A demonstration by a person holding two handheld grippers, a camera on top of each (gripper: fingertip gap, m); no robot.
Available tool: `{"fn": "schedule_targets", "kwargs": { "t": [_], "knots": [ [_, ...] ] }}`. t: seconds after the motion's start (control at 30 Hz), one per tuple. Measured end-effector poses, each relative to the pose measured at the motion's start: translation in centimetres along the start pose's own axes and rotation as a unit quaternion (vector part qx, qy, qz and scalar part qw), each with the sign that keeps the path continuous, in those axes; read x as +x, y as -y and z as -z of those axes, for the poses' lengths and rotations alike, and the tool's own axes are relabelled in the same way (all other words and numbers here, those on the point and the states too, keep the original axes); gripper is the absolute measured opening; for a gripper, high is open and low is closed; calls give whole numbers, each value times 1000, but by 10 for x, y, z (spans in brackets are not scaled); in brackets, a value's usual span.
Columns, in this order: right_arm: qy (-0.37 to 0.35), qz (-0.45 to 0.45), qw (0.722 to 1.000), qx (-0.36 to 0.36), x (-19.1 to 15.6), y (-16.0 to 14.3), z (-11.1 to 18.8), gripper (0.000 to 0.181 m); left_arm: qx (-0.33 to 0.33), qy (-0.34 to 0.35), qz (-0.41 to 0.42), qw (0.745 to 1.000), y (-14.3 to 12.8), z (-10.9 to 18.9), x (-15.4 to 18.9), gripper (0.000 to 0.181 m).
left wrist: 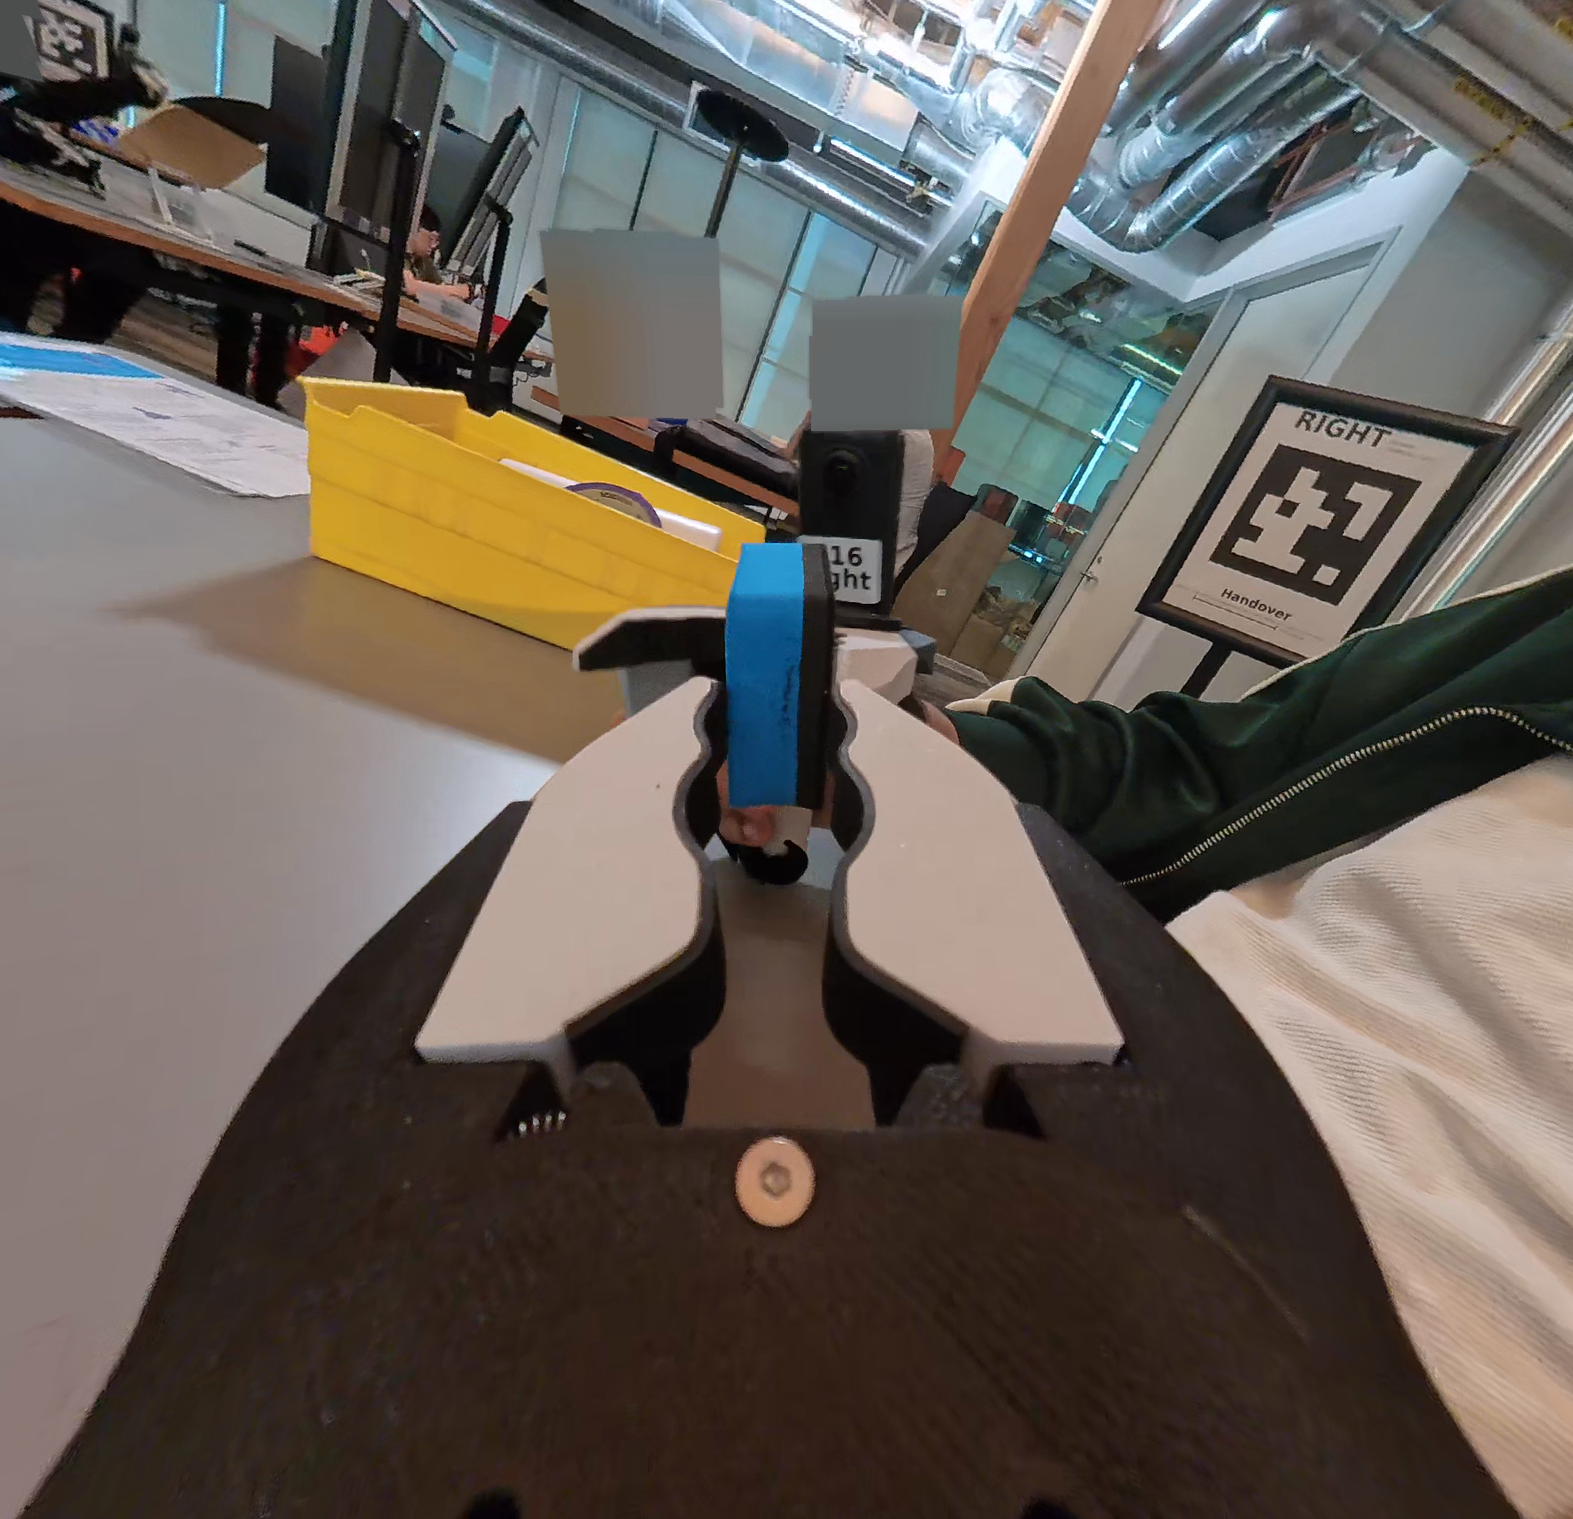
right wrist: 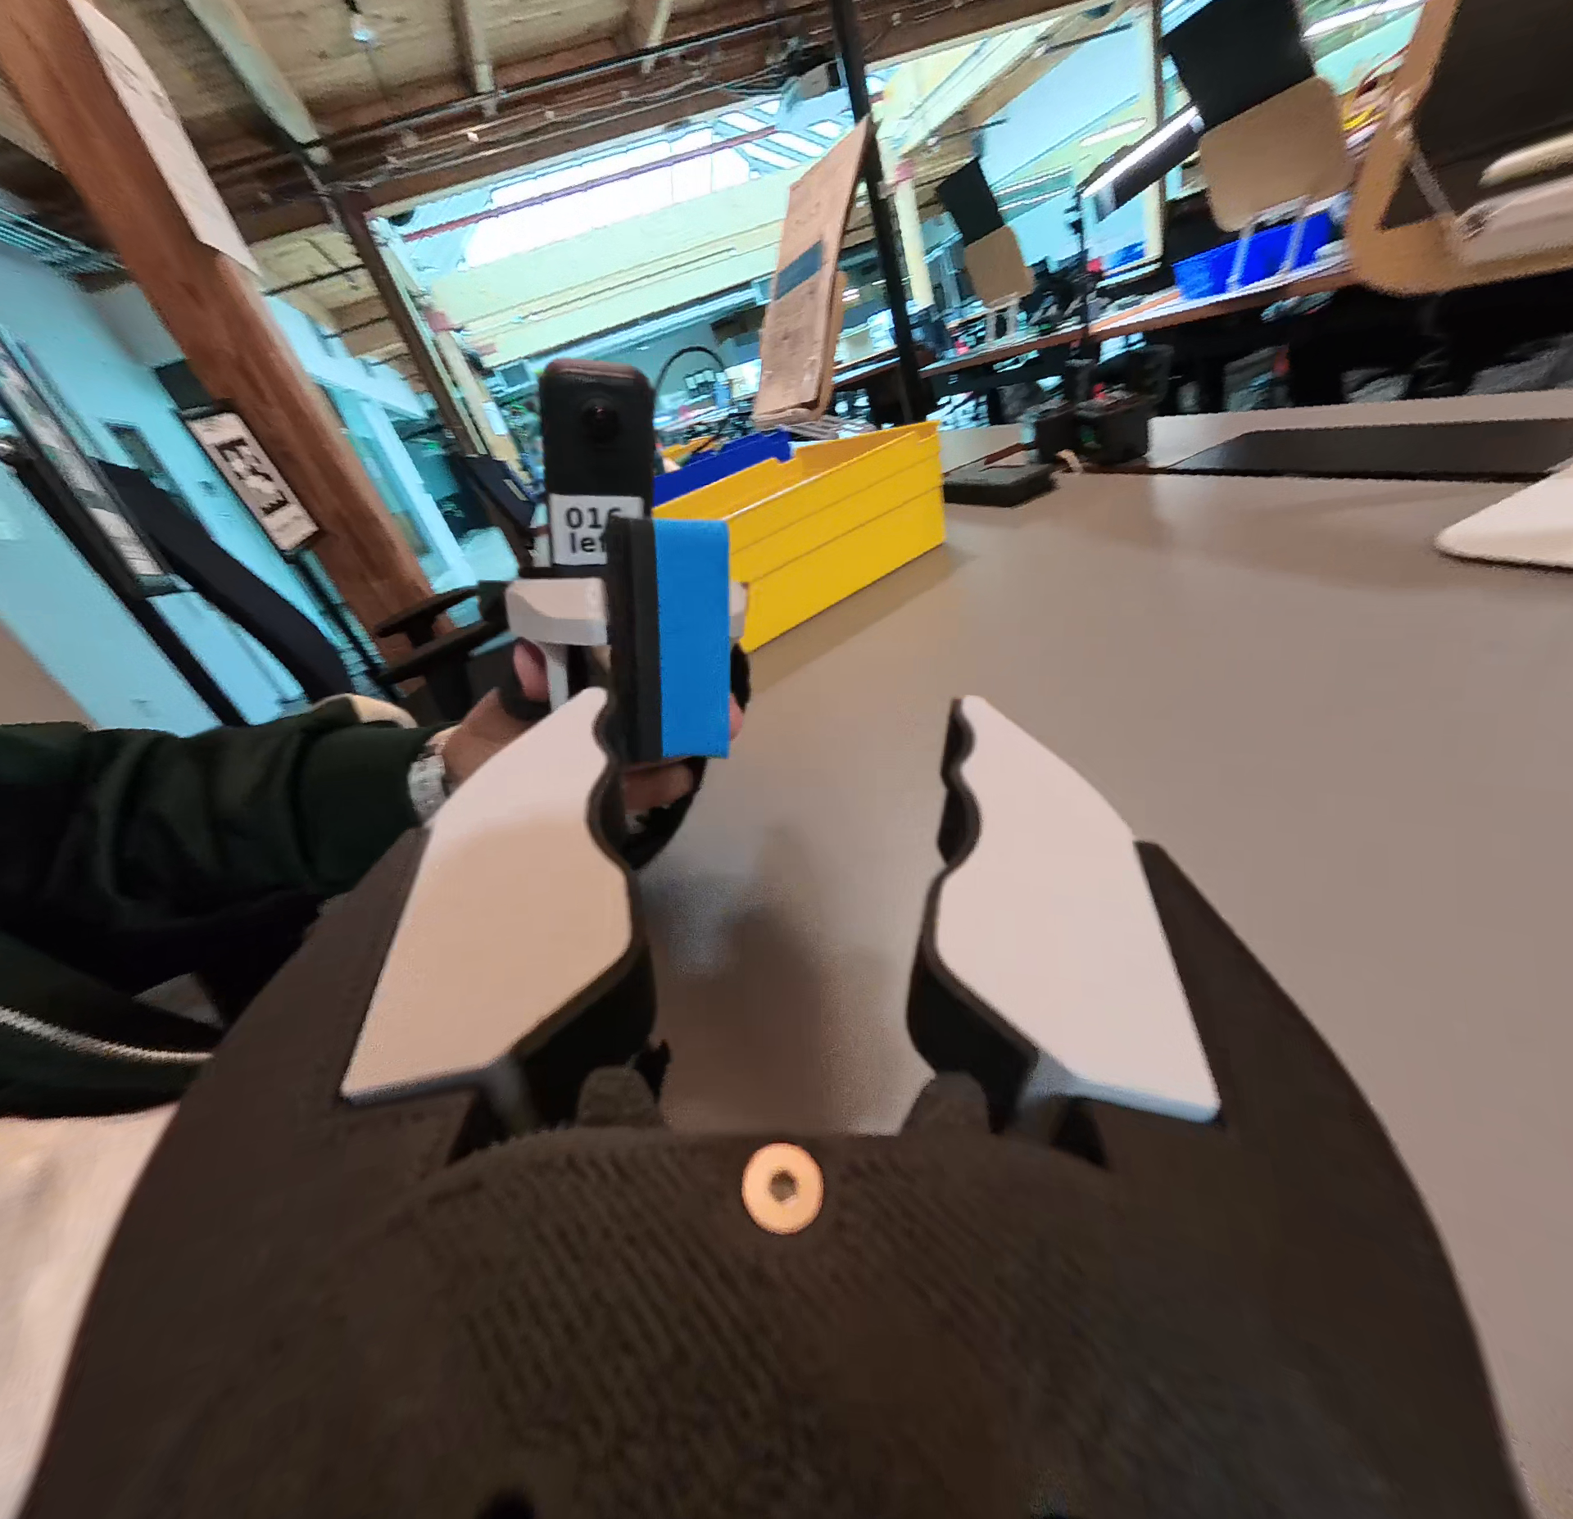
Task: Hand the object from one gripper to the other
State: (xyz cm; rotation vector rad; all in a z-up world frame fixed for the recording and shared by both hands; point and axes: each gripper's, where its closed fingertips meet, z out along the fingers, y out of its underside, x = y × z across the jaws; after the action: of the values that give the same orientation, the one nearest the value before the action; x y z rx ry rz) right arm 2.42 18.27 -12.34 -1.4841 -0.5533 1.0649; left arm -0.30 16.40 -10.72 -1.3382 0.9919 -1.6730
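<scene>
A block with a blue foam face and a black back [left wrist: 770, 678] stands upright between the fingers of my left gripper [left wrist: 775, 699], which is shut on it above the grey table [left wrist: 170, 755]. In the right wrist view the same block [right wrist: 681, 644] sits just past the left fingertip of my right gripper [right wrist: 779, 712], which is wide open and empty. The left gripper's grey fingers [right wrist: 553, 614] hold the block from behind there. In the left wrist view one of the right gripper's fingers [left wrist: 647, 637] shows behind the block.
A yellow bin [left wrist: 477, 499] stands on the table beyond the grippers and also shows in the right wrist view [right wrist: 817, 525]. A blue bin [right wrist: 723, 457] is behind it. Papers [left wrist: 170, 431] lie far left. A framed marker sign [left wrist: 1311, 525] stands off the table. A green sleeve [left wrist: 1234, 763] reaches in. Left tips to right tips: about 4 cm.
</scene>
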Motion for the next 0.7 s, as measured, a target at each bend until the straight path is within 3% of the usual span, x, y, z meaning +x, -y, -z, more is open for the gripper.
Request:
{"fn": "schedule_targets", "kwargs": {
  "t": [0.13, 0.23, 0.3, 0.43, 0.6, 0.7],
  "knots": [
    [-44, 88, 995, 7, 7, 12, 6, 84, -1, 17, 52, 998, -2, 4, -11, 22],
    [-48, 209, 977, -14, -1, 14, 7, 84, -5, 28, 109, 994, -6, 8, -21, 23],
    [-68, 328, 941, -43, -4, 13, 7, 83, -20, 33, 154, 987, -14, 9, -27, 23],
    [-107, 549, 824, -93, -15, 6, 3, 74, -44, 29, 222, 974, -27, 8, -32, 23],
    [-141, 642, 727, -199, -12, -24, -12, 75, -76, 85, 183, 976, -33, 9, -39, 23],
    [-157, 642, 712, -238, -6, -33, -13, 78, -111, 127, 132, 977, -39, 7, -41, 23]
  ]
}}
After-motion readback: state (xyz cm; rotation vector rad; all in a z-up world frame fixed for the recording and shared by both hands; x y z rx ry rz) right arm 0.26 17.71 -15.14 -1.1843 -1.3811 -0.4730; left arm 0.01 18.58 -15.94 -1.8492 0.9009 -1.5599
